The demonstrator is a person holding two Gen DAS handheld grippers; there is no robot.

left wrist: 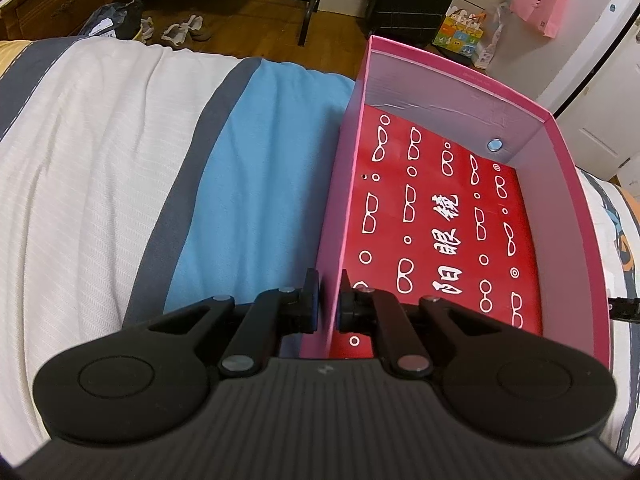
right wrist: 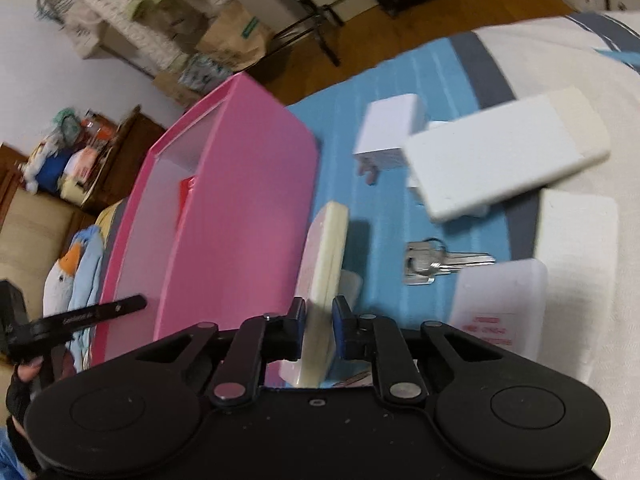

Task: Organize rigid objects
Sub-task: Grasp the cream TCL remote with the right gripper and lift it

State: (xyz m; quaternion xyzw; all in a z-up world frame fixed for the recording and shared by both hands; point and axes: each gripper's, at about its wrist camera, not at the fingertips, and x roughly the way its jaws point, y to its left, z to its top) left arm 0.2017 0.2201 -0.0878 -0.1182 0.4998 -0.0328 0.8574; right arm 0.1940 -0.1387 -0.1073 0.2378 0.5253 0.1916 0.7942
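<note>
An open pink box (left wrist: 560, 208) with a red lining printed with white glasses stands on the bed. My left gripper (left wrist: 328, 306) is shut on its near left wall, one finger outside and one inside. In the right wrist view the pink box (right wrist: 240, 208) stands to the left. My right gripper (right wrist: 319, 328) is shut on a flat cream slab (right wrist: 326, 248), held on edge just right of the box's outer wall. On the blue cloth beyond lie a bunch of keys (right wrist: 436, 262), a white plug adapter (right wrist: 388, 132) and a long white case (right wrist: 504, 152).
A white box with red print (right wrist: 500, 308) and a white block (right wrist: 576, 240) lie near right. A small silver disc (left wrist: 495, 145) sits on the box's far wall. A gloved hand (right wrist: 20, 388) shows at lower left. Striped bedding (left wrist: 100, 160) spreads to the left.
</note>
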